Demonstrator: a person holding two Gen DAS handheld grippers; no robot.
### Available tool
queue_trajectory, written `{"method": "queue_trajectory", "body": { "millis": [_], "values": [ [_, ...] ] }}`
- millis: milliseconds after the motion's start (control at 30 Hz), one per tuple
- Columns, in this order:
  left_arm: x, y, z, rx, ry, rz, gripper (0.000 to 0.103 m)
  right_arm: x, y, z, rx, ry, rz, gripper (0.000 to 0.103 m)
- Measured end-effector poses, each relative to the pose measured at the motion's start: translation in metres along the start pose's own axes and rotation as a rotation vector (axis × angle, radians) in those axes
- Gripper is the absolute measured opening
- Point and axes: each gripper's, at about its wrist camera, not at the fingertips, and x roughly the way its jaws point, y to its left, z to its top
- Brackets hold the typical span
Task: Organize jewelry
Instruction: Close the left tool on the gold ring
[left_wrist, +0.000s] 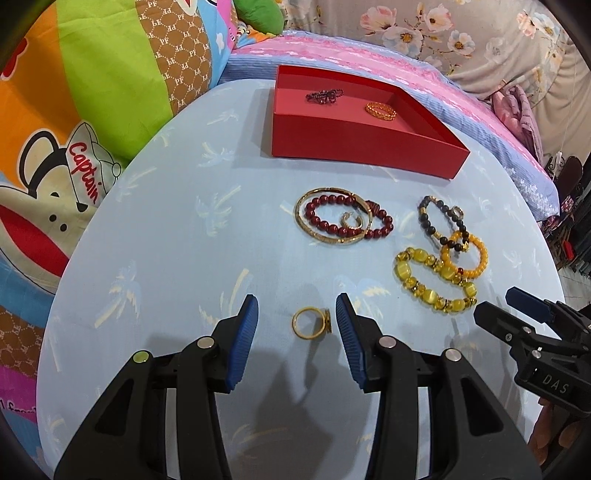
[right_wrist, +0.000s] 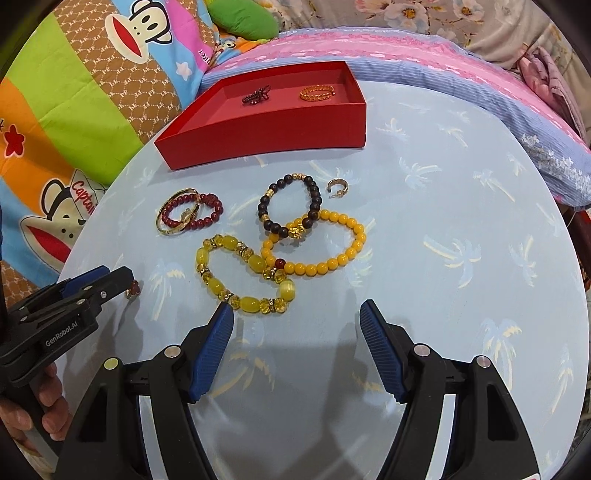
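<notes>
Gold ring (left_wrist: 312, 322) sits on the blue cloth (left_wrist: 177, 236), right between our left gripper (left_wrist: 297, 317) fingers, nearer the right finger, maybe touching it; can't tell for sure. Left gripper is spread wide, holding nothing. In the right wrist view that ring (right_wrist: 133, 288) is mostly hidden behind the left gripper's tip.

Right gripper (right_wrist: 297, 319) is also spread, nothing in it. Its left finger tip is just beside the chunky yellow bracelet (right_wrist: 243, 275).

The chunky one overlaps an orange bead bracelet (right_wrist: 317, 247), which overlaps a black bead bracelet (right_wrist: 290, 206). A small gold hoop earring (right_wrist: 337, 186) lies just right of the black one, apart from it.

Further left: dark red bead bracelet (left_wrist: 347, 219) overlapping gold bangles (left_wrist: 332, 216), with a second small hoop (left_wrist: 351, 220) lying inside the ring of beads.

Beyond all that, the red tray (left_wrist: 362, 144) sits on the cloth. Inside it: a dark purple beaded piece (left_wrist: 324, 96) on the left and a gold chain bracelet (left_wrist: 380, 110) on the right, well apart.

Cartoon-print bedding (left_wrist: 92, 110) lies left of the cloth, pink-blue pillow (left_wrist: 369, 62) behind the tray.
</notes>
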Motion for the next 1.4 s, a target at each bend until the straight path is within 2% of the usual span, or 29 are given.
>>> {"method": "queue_trajectory", "body": {
  "millis": [633, 700, 767, 900, 1033, 1400],
  "values": [
    [0.006, -0.006, -0.009, 0.028, 0.019, -0.003, 0.04, -0.002, 0.001, -0.002, -0.002, 0.001, 0.002, 0.068],
    [0.006, -0.007, -0.009, 0.03, 0.017, -0.002, 0.038, -0.001, 0.002, -0.002, -0.004, 0.002, 0.003, 0.068],
    [0.007, -0.007, -0.008, 0.034, 0.014, -0.002, 0.031, -0.001, 0.003, -0.001, -0.006, 0.004, 0.004, 0.068],
    [0.007, -0.006, -0.007, 0.024, 0.017, -0.012, 0.03, 0.0, 0.004, -0.001, -0.008, 0.004, 0.005, 0.068],
    [0.007, -0.007, -0.006, 0.036, 0.018, -0.016, 0.022, 0.001, 0.005, -0.001, -0.01, 0.004, 0.007, 0.068],
    [0.009, 0.002, -0.001, 0.008, 0.016, -0.017, 0.022, 0.0, 0.009, 0.006, -0.021, -0.013, 0.016, 0.067]
  ]
}}
